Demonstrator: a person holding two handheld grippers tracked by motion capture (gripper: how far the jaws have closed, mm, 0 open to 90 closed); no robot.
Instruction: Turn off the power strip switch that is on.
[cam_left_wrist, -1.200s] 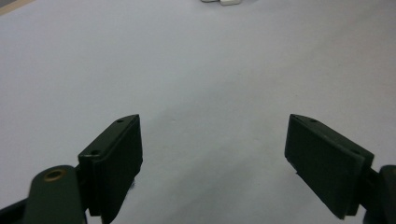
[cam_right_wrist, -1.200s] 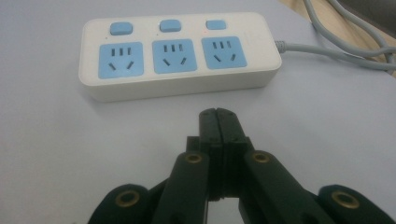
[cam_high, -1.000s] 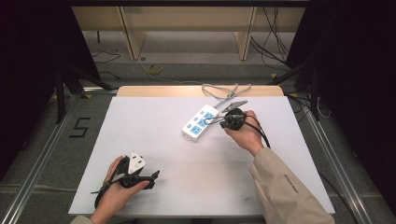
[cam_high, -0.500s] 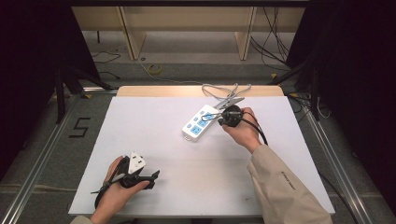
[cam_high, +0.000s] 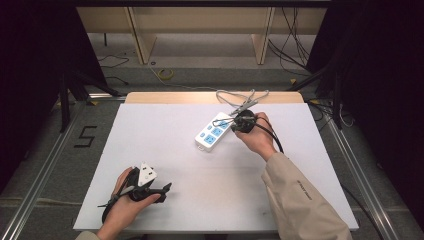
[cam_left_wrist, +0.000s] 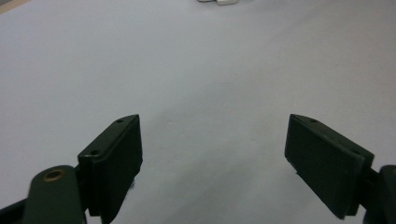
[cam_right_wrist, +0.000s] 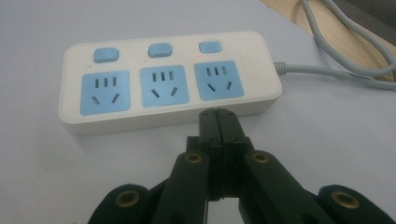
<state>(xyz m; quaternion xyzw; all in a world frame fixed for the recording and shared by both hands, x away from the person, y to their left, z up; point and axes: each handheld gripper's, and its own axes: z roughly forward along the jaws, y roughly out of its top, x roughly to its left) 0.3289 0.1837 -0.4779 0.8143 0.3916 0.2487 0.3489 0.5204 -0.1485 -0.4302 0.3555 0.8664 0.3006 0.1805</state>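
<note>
While the right gripper (cam_right_wrist: 218, 113) has its jaws pressed together, empty, tips just beside the near edge of the white three-socket plastic power strip with blue faces (cam_right_wrist: 168, 88) | strip lies flat on white table (cam_high: 175, 150), far right | left gripper (cam_left_wrist: 229, 154) wide apart, empty, near left.

Left gripper (cam_high: 159, 192): we hold it low at lower left, jaws wide apart.
Right gripper (cam_right_wrist: 217, 114): upper centre-right, our jaws pressed together, nothing between.

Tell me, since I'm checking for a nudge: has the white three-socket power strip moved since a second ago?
No. The white three-socket power strip lies at the same spot and angle on the white table.
</note>
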